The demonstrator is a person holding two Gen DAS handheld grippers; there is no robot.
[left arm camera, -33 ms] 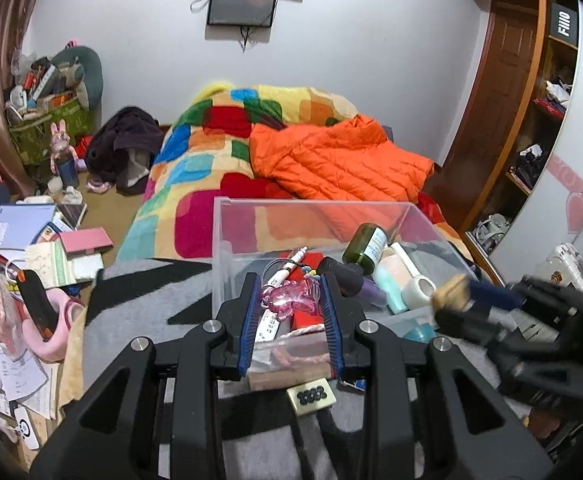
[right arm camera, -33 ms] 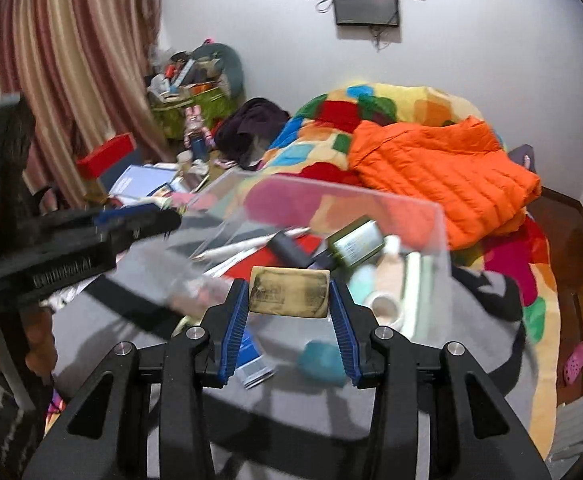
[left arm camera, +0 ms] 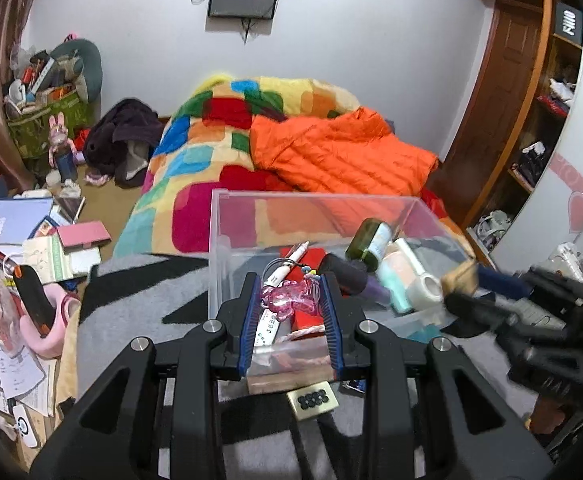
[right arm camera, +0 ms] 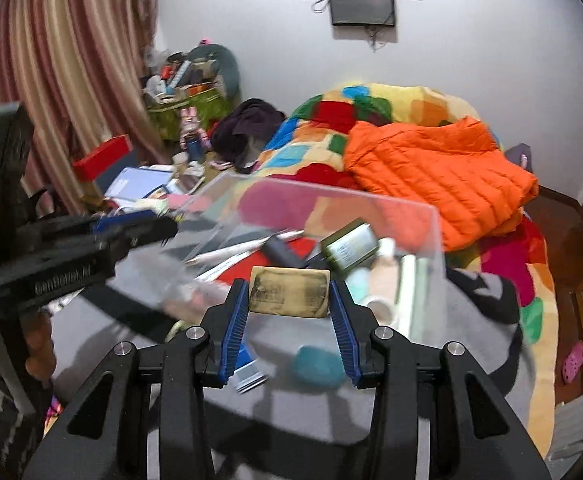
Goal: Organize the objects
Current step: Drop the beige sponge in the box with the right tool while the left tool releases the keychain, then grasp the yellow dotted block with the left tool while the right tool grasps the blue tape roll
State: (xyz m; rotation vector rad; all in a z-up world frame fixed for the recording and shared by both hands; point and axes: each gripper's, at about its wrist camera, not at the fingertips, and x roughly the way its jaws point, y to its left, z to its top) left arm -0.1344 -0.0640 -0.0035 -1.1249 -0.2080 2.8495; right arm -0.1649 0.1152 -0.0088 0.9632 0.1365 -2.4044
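Pinching pink charm (left arm camera: 289, 295) between blue pads (left arm camera: 249, 322) of left gripper (left arm camera: 290, 300), left wrist view. Held above near edge of clear box (left arm camera: 227, 240) on grey blanket (left arm camera: 131, 304). Inside box: pen (left arm camera: 279, 276), green bottle (left arm camera: 369, 240), dark tube (left arm camera: 347, 276), mint tube (left arm camera: 395, 284), white roll (left arm camera: 425, 290), red pouch (left arm camera: 311, 258). Small gold case (left arm camera: 312, 400) with black dots lying on blanket in front of box, below jaws. Right gripper (left arm camera: 457, 286) blurred at right edge, tan block at its tips, over box's right side. Patchwork quilt (left arm camera: 195, 160) and orange jacket (left arm camera: 339, 156) behind; papers on floor at left.

Clamping worn gold block (right arm camera: 288, 291) between pads of right gripper (right arm camera: 289, 294), right wrist view; jaws narrowed onto its short ends, block level. Held over near part of clear box (right arm camera: 437, 240). Bottle (right arm camera: 349, 249), pens (right arm camera: 247, 246), tubes visible through it; teal lump (right arm camera: 317, 366) and blue-white card (right arm camera: 247, 368) low in front. Left gripper (right arm camera: 147, 230) blurred at left, pointing toward box; cannot tell its jaws here. Jacket (right arm camera: 435, 172) on quilt beyond.
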